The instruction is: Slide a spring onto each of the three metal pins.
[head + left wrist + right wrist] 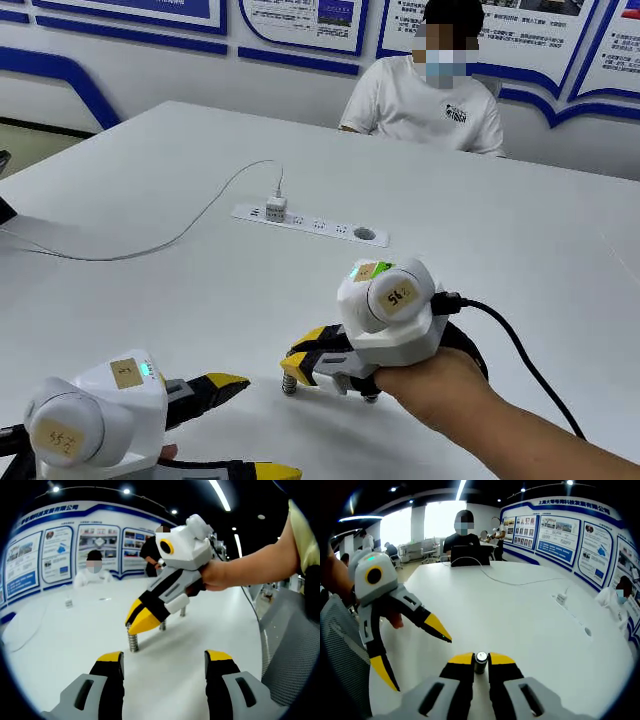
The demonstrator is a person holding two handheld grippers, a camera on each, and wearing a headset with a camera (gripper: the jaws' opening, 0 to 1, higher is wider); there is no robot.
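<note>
Office mtg room w/ showroom look, large white conference table (180, 190), blue-and-white info boards (560, 532) w/ Chinese text on walls, power strip (320, 226) w/ plugged charger (276, 208), seated person (430, 105), recessed ceiling lights (126, 490), mesh office chair (287, 645), bright windows (440, 517) at back.

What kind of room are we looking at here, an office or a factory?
Probably an office meeting room or showroom: a large white table with a power strip, blue-trimmed poster boards on the walls, and a seated person.
</note>
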